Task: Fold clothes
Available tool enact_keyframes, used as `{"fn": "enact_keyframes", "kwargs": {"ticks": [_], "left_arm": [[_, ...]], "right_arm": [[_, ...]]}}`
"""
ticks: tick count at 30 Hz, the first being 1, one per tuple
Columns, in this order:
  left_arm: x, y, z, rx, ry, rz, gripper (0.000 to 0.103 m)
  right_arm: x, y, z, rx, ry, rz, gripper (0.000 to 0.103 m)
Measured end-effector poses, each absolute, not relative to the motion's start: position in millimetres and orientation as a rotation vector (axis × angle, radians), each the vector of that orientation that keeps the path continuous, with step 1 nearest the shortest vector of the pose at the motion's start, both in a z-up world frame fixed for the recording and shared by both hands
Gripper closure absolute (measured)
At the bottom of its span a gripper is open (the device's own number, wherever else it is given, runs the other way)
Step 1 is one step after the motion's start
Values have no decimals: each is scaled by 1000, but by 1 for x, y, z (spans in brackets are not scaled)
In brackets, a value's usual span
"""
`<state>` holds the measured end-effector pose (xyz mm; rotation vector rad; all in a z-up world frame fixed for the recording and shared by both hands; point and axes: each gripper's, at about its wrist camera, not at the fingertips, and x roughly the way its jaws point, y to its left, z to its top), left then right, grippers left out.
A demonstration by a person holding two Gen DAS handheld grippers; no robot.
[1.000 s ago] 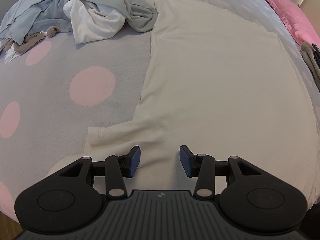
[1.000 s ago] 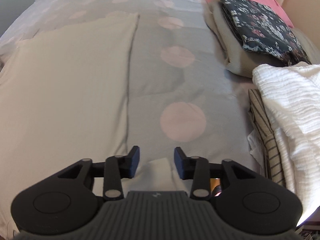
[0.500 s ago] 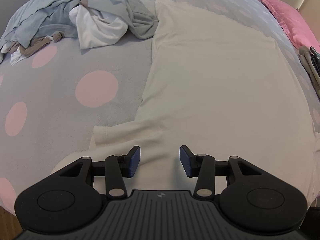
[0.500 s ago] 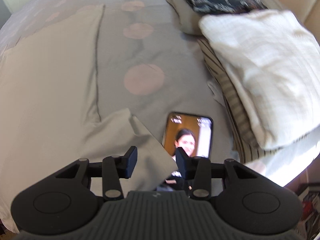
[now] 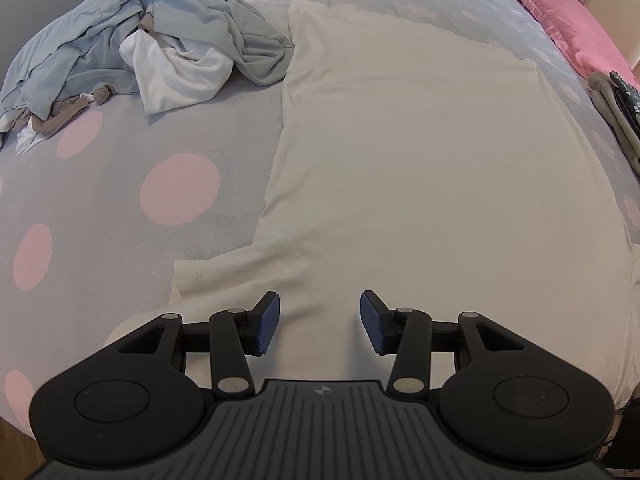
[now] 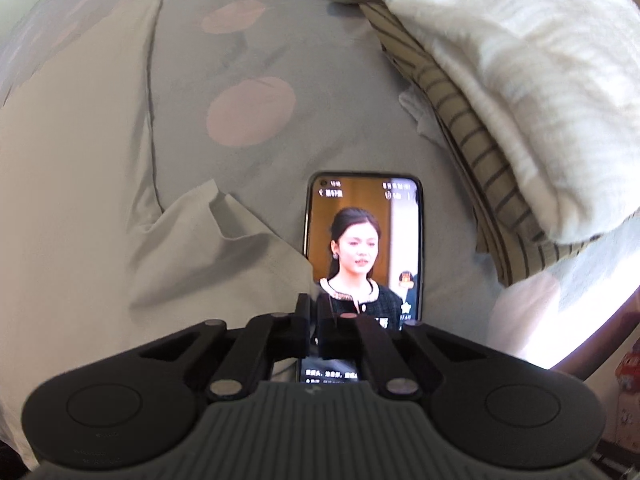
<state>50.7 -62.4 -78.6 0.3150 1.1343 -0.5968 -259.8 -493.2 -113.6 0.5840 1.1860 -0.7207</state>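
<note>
Right claw (image 6: 315, 322) now pinched on cream shirt's (image 6: 72, 200) sleeve corner

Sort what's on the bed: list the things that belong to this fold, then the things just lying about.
In the fold:
- large cream T-shirt spread flat
- its right sleeve
- right gripper, shut on the sleeve's corner
- left gripper, open over the shirt

Lying about:
- lit black smartphone
- crumpled grey-and-white clothes heap
- folded white textured cloth
- pink pillow
</note>
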Motion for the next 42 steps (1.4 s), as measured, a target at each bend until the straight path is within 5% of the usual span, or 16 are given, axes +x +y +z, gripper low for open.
{"fn": "enact_keyframes", "kwargs": {"ticks": [4,24,42], "left_arm": [[50,-63,-79,323,1136,-598,60],[47,-66,-75,350,1122,-617,60],[54,-60,-80,348,1129,-597,60]], "right_arm": [[-245,-477,-110,292,1259,-741,100],[-200,-393,-23,355,1078,-356,100],[-93,-371,-84,362,1182,-254,100]]}}
